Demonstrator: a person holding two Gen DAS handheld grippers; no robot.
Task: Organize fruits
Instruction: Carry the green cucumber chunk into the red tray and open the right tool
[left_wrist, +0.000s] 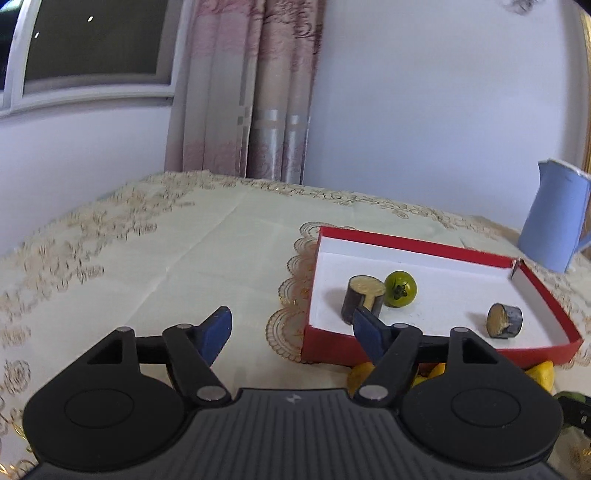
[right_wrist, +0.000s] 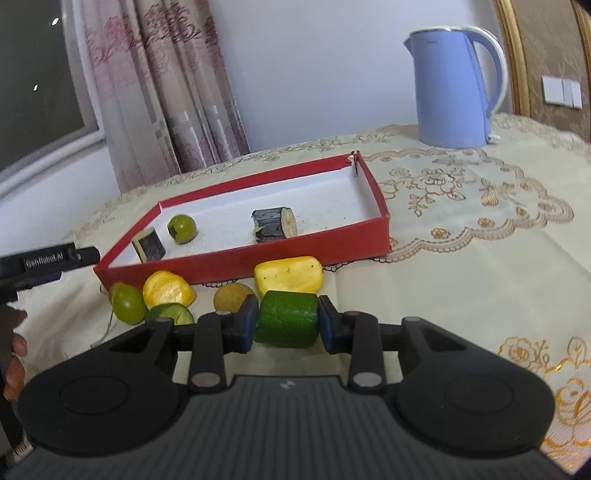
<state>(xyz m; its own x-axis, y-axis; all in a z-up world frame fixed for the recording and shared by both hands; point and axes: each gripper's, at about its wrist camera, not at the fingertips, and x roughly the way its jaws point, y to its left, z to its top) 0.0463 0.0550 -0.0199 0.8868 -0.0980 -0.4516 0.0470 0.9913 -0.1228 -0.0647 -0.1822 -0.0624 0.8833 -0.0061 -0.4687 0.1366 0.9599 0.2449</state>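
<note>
- Cream tablecloth with gold embroidered flowers (right_wrist: 461, 258) covers the table; pale blue plastic electric kettle (right_wrist: 452, 85) stands at the far side, well apart from the fruit.
- Shallow red cardboard box lid with white inside (right_wrist: 258, 258) holds three pieces: two dark-skinned cut cylinders (right_wrist: 275, 223) (right_wrist: 149, 243) and a small round green fruit (right_wrist: 181, 228).
- Right gripper (right_wrist: 287, 325), blue pads clenched on a green cut cylinder chunk (right_wrist: 287, 319), just in front of the box.
- Left gripper (left_wrist: 291, 330) released, nothing between its pads, beside the box's left corner.
- Loose in front of the box: two yellow chunks (right_wrist: 288, 275) (right_wrist: 168, 288), green grape-like fruit (right_wrist: 127, 304), brownish round fruit (right_wrist: 231, 295).
- Step judged: carrying green chunk to box. Next needs a lift over the red wall, then release on bare white floor.
</note>
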